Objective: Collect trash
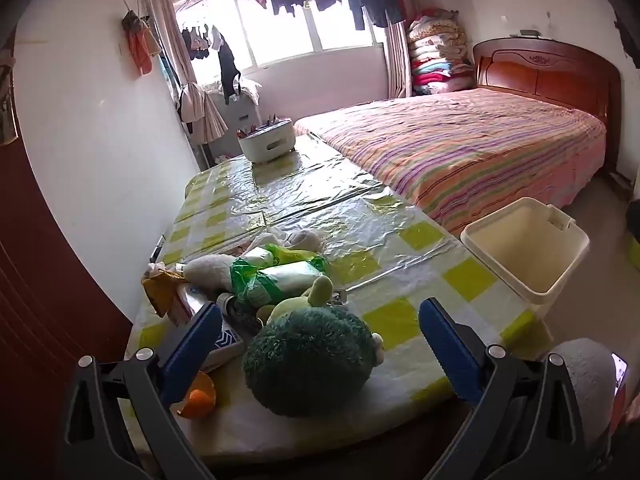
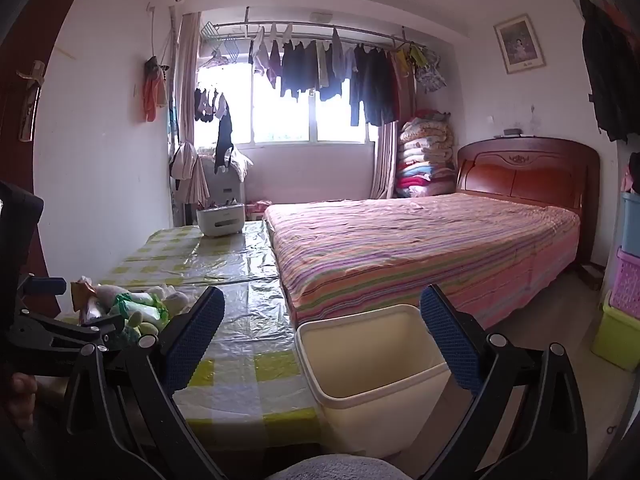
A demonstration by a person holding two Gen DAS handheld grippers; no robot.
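Observation:
A heap of litter lies at the table's near left corner: a green plastic bag (image 1: 276, 276) around white packets, a yellow wrapper (image 1: 160, 284), a small carton (image 1: 226, 342) and orange peel (image 1: 198, 398). Plush toys lie among it, the largest a dark green one (image 1: 312, 364). My left gripper (image 1: 320, 340) is open, its blue fingers standing either side of that green toy without touching it. A cream waste bin (image 2: 360, 364) stands on the floor by the table's right edge. My right gripper (image 2: 322, 332) hovers open just above and in front of the bin, holding nothing.
The table (image 1: 400, 240) wears a shiny yellow-checked plastic cloth, and a white pen holder (image 1: 266, 144) sits at its far end. A striped bed (image 2: 420, 248) runs along the right. Coloured storage boxes (image 2: 624, 300) stack at the far right. A grey-clad knee (image 1: 588, 380) is close by.

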